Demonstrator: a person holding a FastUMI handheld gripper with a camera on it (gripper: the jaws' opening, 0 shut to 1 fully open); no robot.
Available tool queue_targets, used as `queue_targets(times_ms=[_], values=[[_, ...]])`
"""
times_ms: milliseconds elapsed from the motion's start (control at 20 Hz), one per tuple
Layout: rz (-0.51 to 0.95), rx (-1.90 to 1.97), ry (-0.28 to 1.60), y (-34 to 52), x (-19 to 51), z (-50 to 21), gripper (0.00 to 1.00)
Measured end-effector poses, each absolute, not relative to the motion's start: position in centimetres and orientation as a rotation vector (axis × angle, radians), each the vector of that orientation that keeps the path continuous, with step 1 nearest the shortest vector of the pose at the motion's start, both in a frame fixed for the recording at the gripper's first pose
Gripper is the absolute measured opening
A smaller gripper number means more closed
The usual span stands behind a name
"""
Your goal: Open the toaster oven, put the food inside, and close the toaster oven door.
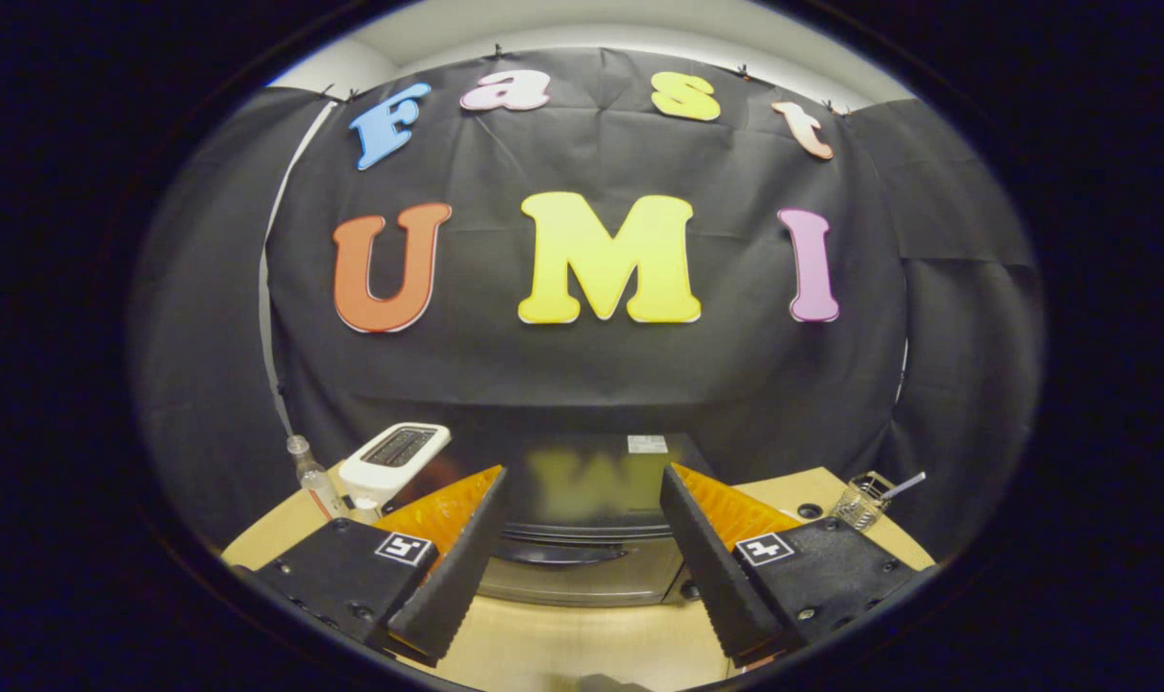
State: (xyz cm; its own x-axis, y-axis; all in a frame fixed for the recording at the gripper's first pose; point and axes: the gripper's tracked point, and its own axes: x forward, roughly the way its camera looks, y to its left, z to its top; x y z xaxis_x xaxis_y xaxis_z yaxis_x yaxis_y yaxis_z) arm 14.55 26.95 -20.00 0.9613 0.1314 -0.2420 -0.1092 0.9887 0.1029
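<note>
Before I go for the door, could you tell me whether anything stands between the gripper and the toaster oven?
Nothing visible does: the open gripper faces the toaster oven directly, its closed door and handle showing between the fingers.

The toaster oven [582, 538] sits on the wooden table just ahead of the fingers, seen between them. Its glossy black top faces up; its silver-fronted door, with a dark handle, is closed.
</note>
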Motion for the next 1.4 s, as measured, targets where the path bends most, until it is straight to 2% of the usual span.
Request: queue_targets(times_ms=[400,450,850,1400], values=[[0.100,0.031,0.359,30.3,16.3,-26.4,1.00],[0.080,0.034,0.319,30.1,16.3,-25.6,1.00],[0.074,0.086,0.371,30.3,14.7,-26.6,0.99],[0.104,0.092,0.459,29.8,5.9,-30.6,0.99]])
